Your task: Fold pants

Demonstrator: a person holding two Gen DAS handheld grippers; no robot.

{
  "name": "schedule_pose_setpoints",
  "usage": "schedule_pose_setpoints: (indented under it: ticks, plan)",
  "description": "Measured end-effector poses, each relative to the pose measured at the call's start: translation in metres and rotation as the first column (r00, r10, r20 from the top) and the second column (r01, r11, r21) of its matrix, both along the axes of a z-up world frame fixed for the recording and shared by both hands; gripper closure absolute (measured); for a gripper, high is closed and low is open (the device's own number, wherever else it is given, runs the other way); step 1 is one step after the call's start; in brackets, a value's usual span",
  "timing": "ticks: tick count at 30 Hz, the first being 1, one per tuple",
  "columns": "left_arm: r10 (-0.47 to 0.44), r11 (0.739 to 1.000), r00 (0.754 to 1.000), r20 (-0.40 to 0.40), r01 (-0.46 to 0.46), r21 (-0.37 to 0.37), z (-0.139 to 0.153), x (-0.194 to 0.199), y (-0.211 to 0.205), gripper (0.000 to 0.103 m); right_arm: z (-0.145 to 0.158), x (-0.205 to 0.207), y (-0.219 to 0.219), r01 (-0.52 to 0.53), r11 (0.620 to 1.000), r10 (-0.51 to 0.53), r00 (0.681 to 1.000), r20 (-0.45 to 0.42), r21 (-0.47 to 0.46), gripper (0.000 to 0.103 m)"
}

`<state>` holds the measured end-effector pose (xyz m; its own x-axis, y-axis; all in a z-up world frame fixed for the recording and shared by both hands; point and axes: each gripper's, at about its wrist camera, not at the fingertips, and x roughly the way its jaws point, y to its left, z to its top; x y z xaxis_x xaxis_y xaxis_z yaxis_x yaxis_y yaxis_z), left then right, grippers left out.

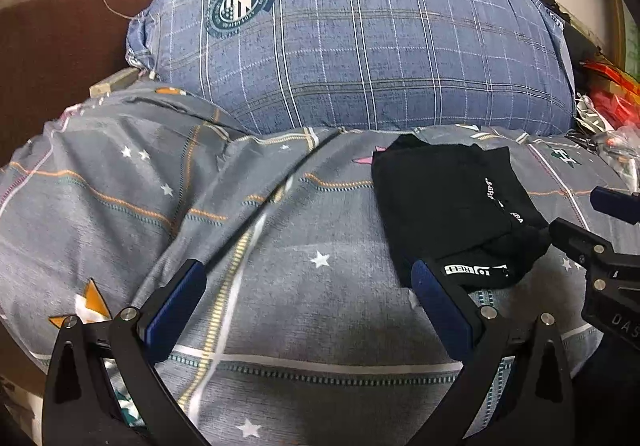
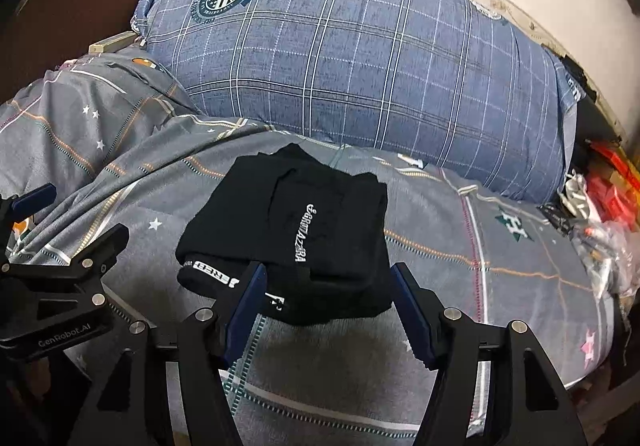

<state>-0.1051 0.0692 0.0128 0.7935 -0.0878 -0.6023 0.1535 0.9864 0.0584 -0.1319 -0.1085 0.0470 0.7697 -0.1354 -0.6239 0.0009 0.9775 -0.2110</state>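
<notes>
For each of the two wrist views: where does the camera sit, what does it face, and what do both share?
Left wrist: on the left gripper, open over the grey bedsheet; right gripper enters at right.
Right wrist: on the right gripper, open around the near edge of the folded black pants; left gripper at left.
Shared: pants, sheet, blue plaid pillow.

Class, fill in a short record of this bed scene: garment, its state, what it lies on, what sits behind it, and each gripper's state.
garment: black pants with white lettering
state: folded into a compact bundle
lies on: grey star-patterned bedsheet
behind it: blue plaid pillow
left gripper: open, empty, to the left of the bundle
right gripper: open, fingers either side of the bundle's near edge, not clamped
</notes>
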Motion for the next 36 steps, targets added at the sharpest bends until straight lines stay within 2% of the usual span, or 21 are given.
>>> schedule_pose_setpoints:
  ticks: [8,12,18,23,36]
  plan:
    - [-0.003,1.000,1.000,0.012,0.003,0.021,-0.007,0.000,-0.012,0.000,-0.015,0.006,-0.023,0.000,0.996,-0.002,1.000,0.027,0.092,0.038]
    - [-0.020,1.000,1.000,0.018,0.019,0.024,-0.011,0.000,-0.020,0.000,-0.025,0.007,-0.031,-0.010,0.994,0.006,0.999,0.042,0.105,0.038]
    - [-0.021,0.999,0.999,-0.043,0.022,0.023,-0.022,0.008,-0.027,0.000,-0.035,0.009,-0.039,-0.042,0.991,0.035,0.998,0.058,0.130,0.038]
    - [-0.001,1.000,0.998,-0.064,0.003,0.018,-0.027,0.014,-0.025,0.000,-0.039,0.013,-0.048,-0.039,0.985,0.032,0.999,0.045,0.168,0.038]
    - [-0.032,0.999,0.999,0.021,0.031,0.039,-0.016,0.003,-0.029,0.000,-0.035,0.009,-0.047,-0.056,0.982,0.041,0.996,0.085,0.182,0.036]
